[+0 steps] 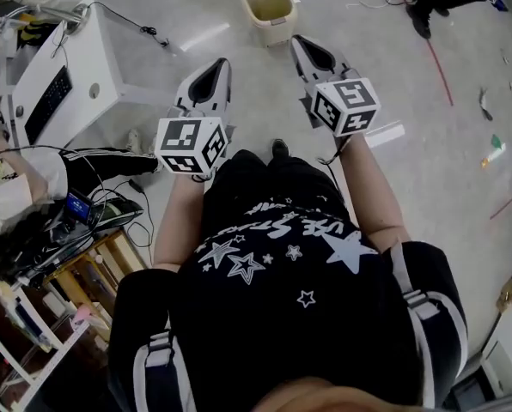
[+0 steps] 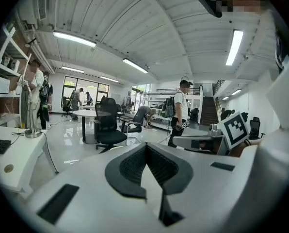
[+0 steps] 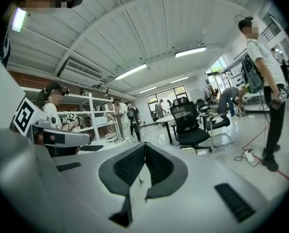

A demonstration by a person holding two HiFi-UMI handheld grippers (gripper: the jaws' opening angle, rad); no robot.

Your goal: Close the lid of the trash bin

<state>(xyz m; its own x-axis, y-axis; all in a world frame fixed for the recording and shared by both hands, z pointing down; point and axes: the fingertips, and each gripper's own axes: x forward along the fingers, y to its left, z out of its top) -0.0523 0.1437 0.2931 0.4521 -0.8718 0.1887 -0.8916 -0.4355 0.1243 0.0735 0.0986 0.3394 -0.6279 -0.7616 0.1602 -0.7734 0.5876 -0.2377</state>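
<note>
In the head view we hold both tools out in front of a black shirt printed with white stars. The left gripper point(image 1: 215, 63) and the right gripper point(image 1: 301, 41) both point away from us over the pale grey floor point(image 1: 428, 144). Each pair of jaws comes to a point with the tips together. The cream plastic rectangular trash bin point(image 1: 269, 9) stands on the floor beyond them, well apart from both and closest to the line of the right gripper. Its top is open and we look down into it. A white desk point(image 1: 76, 67) carrying a black keyboard point(image 1: 45, 101) stands to the left.

In the left gripper view the left gripper point(image 2: 145, 147) has its dark ribbed pads meeting at the tip, with nothing held between them. Past it we see a black office chair point(image 2: 108, 127) beside a round white table point(image 2: 88, 113). The bin does not show here.

In the right gripper view the right gripper point(image 3: 144, 144) is likewise closed tip to tip and holds nothing. A standing person in a white top point(image 3: 268, 81) is at the right edge.
</note>
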